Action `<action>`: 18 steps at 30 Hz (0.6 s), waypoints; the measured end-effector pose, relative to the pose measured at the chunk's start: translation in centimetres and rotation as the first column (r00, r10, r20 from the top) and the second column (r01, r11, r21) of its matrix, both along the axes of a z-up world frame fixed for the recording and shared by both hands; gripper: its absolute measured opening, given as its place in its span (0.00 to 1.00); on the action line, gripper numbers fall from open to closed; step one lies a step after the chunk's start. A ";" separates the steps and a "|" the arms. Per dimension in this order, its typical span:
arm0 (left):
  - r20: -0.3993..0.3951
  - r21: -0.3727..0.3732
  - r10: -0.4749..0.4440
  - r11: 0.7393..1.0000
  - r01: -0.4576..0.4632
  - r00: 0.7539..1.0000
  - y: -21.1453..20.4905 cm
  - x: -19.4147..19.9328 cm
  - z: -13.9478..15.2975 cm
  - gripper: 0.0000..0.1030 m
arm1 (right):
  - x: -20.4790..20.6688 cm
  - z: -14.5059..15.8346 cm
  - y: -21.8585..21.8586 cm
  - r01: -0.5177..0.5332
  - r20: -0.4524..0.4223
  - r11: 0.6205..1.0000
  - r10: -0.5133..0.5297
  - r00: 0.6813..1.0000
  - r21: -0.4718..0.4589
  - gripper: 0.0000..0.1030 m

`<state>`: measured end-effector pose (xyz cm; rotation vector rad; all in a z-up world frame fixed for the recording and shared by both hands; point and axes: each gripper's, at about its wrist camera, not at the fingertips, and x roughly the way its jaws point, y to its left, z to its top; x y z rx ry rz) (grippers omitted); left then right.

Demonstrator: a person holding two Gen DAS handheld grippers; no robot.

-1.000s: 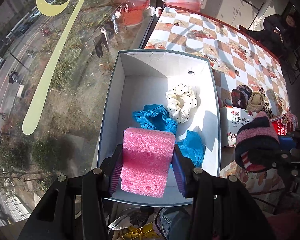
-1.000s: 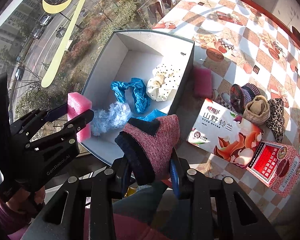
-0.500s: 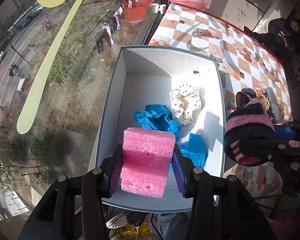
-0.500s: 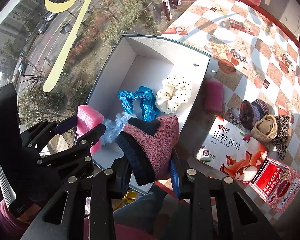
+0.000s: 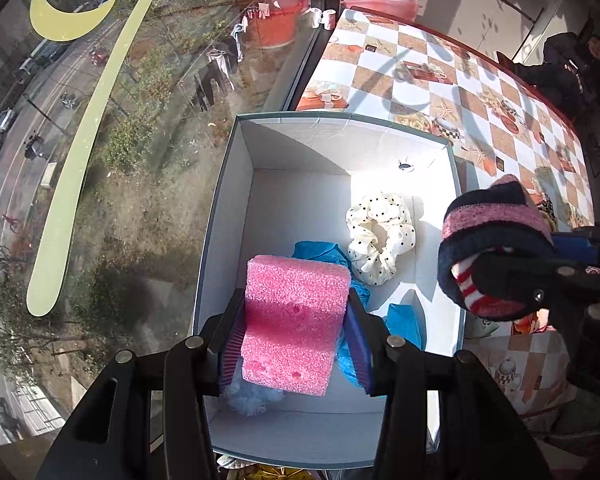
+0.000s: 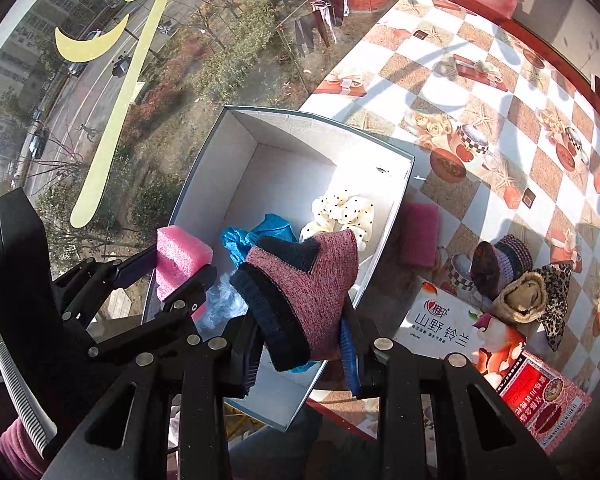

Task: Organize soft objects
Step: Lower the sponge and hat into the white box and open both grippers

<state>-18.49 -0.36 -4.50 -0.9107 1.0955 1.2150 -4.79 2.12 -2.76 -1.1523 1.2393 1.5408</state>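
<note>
My left gripper (image 5: 294, 344) is shut on a pink sponge (image 5: 296, 320) and holds it over the near end of the open white box (image 5: 236, 208). My right gripper (image 6: 302, 344) is shut on a rolled pink and navy sock (image 6: 304, 284), held above the box's near right rim (image 6: 384, 248); the sock also shows in the left wrist view (image 5: 492, 248). Inside the box lie a white dotted scrunchie (image 5: 380, 240), blue fabric (image 5: 404, 320) and a pale blue fluffy piece (image 5: 248, 398). The sponge also shows in the right wrist view (image 6: 180, 256).
On the checkered table (image 6: 480, 92) right of the box lie a dark pink sponge (image 6: 420, 236), rolled socks (image 6: 504, 264), a tan sock roll (image 6: 524, 296), a leopard-print cloth (image 6: 556, 300), a white carton (image 6: 456, 332) and a red carton (image 6: 548, 404). A window (image 5: 100, 160) lies left.
Both grippers have moved forward over the box. The sock has come from beside the box's right wall to above its near right rim. The sponge sits further in over the box floor.
</note>
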 end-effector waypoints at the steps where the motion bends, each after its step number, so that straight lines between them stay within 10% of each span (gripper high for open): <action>1: -0.001 -0.003 0.002 1.000 -0.002 1.000 0.1 0.1 -0.1 0.49 | 0.0 -0.1 0.2 0.002 -0.001 1.000 -0.002 1.000 -0.003 0.33; 18: -0.006 -0.036 0.024 0.999 -0.024 1.000 1.0 0.1 -1.4 0.49 | -0.7 -1.3 2.1 -0.012 0.009 1.000 0.012 1.000 -0.021 0.33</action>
